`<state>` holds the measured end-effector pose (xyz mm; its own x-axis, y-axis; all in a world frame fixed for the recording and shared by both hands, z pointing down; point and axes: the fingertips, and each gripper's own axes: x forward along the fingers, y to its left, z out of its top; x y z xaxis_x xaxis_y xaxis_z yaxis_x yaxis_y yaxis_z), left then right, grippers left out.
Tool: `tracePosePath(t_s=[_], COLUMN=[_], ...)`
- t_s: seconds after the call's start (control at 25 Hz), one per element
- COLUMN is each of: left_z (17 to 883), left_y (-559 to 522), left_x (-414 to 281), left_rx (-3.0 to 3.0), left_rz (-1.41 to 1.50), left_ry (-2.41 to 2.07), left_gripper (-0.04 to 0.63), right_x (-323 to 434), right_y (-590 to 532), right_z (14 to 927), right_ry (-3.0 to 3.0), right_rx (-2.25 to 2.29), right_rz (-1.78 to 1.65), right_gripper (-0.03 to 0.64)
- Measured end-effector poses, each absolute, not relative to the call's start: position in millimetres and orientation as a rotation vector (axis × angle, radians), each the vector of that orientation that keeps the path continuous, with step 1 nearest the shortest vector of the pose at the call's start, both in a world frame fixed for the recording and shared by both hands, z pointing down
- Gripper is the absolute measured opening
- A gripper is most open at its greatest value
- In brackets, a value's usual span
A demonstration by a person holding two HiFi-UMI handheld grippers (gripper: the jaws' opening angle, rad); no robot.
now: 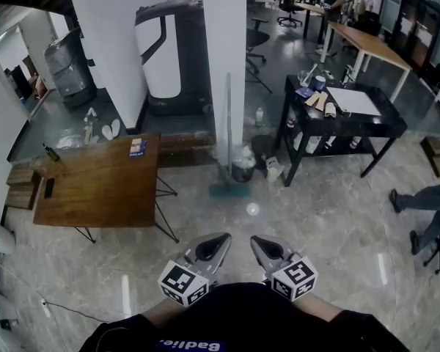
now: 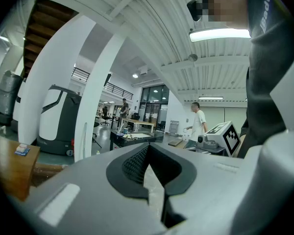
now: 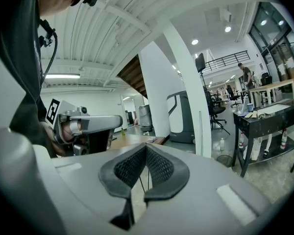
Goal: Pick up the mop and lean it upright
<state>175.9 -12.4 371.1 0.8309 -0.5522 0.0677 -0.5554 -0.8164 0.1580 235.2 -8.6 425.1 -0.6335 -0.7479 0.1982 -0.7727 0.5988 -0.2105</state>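
Observation:
The mop (image 1: 229,127) stands upright against the white pillar (image 1: 224,57), with its teal head (image 1: 229,190) on the floor. Its pale handle (image 3: 202,131) also shows against the pillar in the right gripper view. Both grippers are held low and close to the person's body, well short of the mop. My left gripper (image 1: 219,239) (image 2: 148,153) is shut with nothing between its pads. My right gripper (image 1: 257,242) (image 3: 144,153) is also shut and empty. Each gripper shows in the other's view, the right gripper's marker cube (image 2: 230,137) and the left gripper's body (image 3: 85,126).
A wooden table (image 1: 95,185) stands left of the mop, and a black table (image 1: 345,123) with papers and bottles stands to the right. A dark bin (image 1: 243,170) and bottles sit by the pillar's base. A person's legs (image 1: 425,200) are at the right edge.

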Motion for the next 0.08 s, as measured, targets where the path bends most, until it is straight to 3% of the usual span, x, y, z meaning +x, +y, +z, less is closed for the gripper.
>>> tracePosePath(t_s=[0.08], left_z=[369.8], left_y=[-10.3], left_x=[175.3], left_rx=[2.842], left_rz=[0.028], left_ry=[-0.864], left_gripper=[0.020], right_x=[234.4], right_y=[-6.4], right_z=[424.5], right_ry=[-2.729], right_rx=[1.301], right_rz=[0.420], right_gripper=[0.003])
